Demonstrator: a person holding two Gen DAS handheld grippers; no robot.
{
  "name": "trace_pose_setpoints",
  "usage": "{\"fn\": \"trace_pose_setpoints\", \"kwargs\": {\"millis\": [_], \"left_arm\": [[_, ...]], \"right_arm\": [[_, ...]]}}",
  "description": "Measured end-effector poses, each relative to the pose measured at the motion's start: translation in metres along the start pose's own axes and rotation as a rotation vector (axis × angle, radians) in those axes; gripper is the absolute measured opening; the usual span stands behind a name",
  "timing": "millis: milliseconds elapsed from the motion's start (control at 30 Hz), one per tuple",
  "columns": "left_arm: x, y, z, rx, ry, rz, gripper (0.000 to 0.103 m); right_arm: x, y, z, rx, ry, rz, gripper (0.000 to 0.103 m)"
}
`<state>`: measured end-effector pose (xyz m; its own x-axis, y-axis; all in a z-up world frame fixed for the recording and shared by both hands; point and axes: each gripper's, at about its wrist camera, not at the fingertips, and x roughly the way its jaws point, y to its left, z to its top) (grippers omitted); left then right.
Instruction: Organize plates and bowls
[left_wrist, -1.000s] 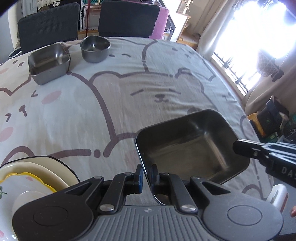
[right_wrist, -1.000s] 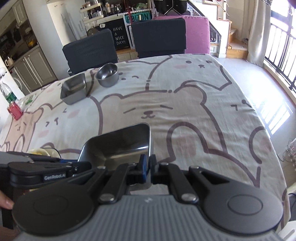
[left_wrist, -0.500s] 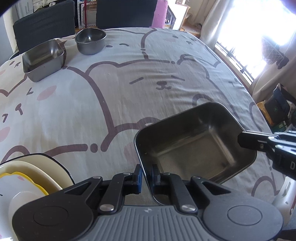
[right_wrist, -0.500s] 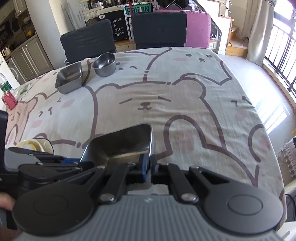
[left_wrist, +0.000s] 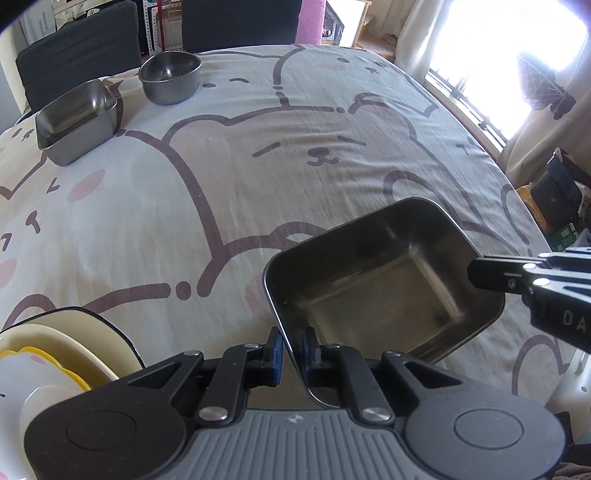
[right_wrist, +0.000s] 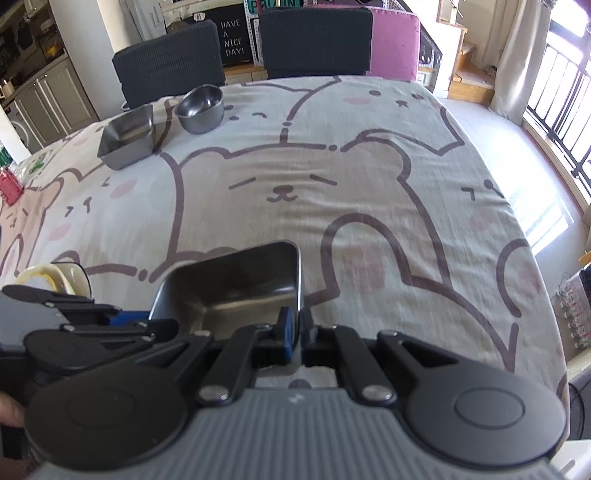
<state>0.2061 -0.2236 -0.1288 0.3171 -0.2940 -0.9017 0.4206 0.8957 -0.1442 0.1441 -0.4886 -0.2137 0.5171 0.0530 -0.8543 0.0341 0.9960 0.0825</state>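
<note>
Square steel tray (left_wrist: 384, 280) still clamped, now raised nearer far dishes

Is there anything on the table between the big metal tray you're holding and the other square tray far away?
Nothing visible. Only bare bear-print tablecloth lies between the held square metal tray and the smaller square tray. The round steel bowl sits beside that tray, off the path.

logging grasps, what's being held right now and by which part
Both grippers, left and right, pinch the square metal tray by its rim, at adjacent near sides.
</note>
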Motion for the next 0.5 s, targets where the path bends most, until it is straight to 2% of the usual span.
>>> {"fn": "trace_pose_setpoints", "kwargs": {"millis": [500], "left_arm": [[0.002, -0.001, 0.001, 0.011, 0.004, -0.003, 0.013]], "right_arm": [[0.018, -0.003, -0.002, -0.014, 0.059, -0.026, 0.005]]}}
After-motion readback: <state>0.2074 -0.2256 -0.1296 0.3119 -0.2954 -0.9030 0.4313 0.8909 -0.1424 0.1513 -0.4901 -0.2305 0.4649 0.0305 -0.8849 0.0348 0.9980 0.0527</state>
